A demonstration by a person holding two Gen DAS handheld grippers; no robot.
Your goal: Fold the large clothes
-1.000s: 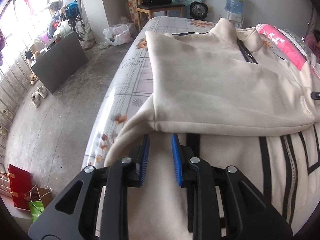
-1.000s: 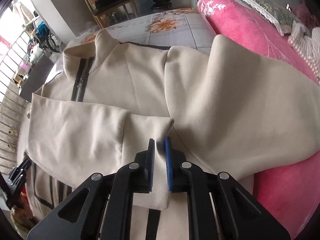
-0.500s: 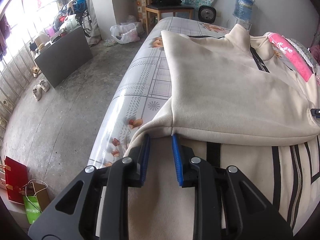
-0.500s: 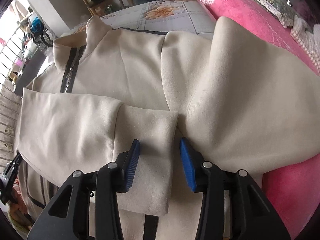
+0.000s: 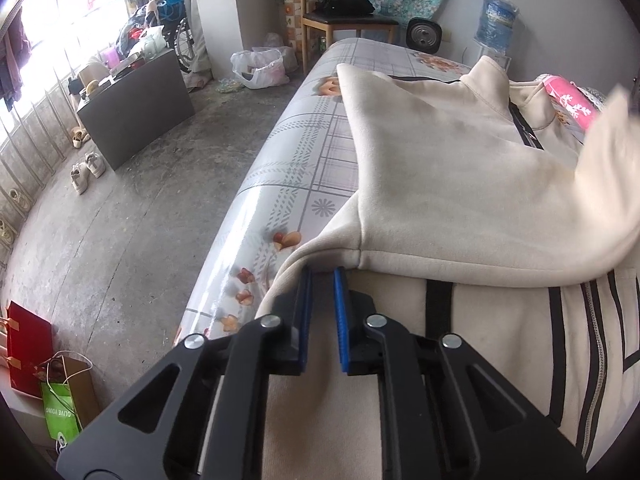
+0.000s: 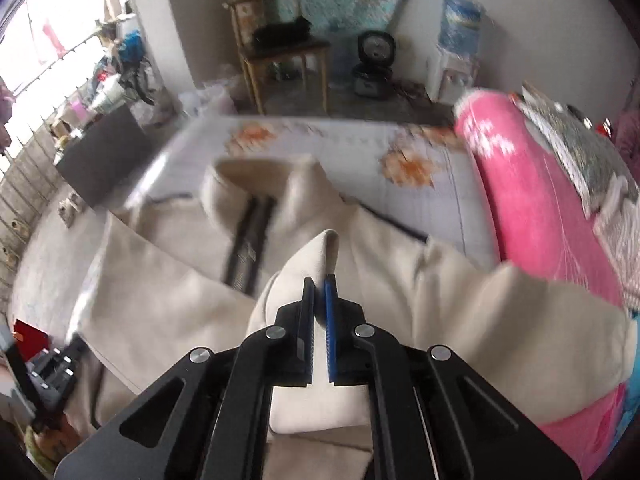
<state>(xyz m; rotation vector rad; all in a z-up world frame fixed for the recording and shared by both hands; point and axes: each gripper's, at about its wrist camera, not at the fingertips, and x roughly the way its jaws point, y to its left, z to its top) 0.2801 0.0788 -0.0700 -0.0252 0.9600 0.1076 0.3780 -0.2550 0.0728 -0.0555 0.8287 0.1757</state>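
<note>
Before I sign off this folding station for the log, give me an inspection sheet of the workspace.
Surface: bed with floral plaid sheet, bare along its left side.
Job's things: cream zip-front jacket with black stripes spread flat; one cream sleeve lifted.
Clutter: rolled pink blanket beside the jacket.
Grippers: left gripper closed further, pinching the jacket's edge; right gripper shut on the sleeve.
Cables: nothing seen.
Surroundings: wooden chair, water bottle, grey concrete floor, paper bags.
</note>
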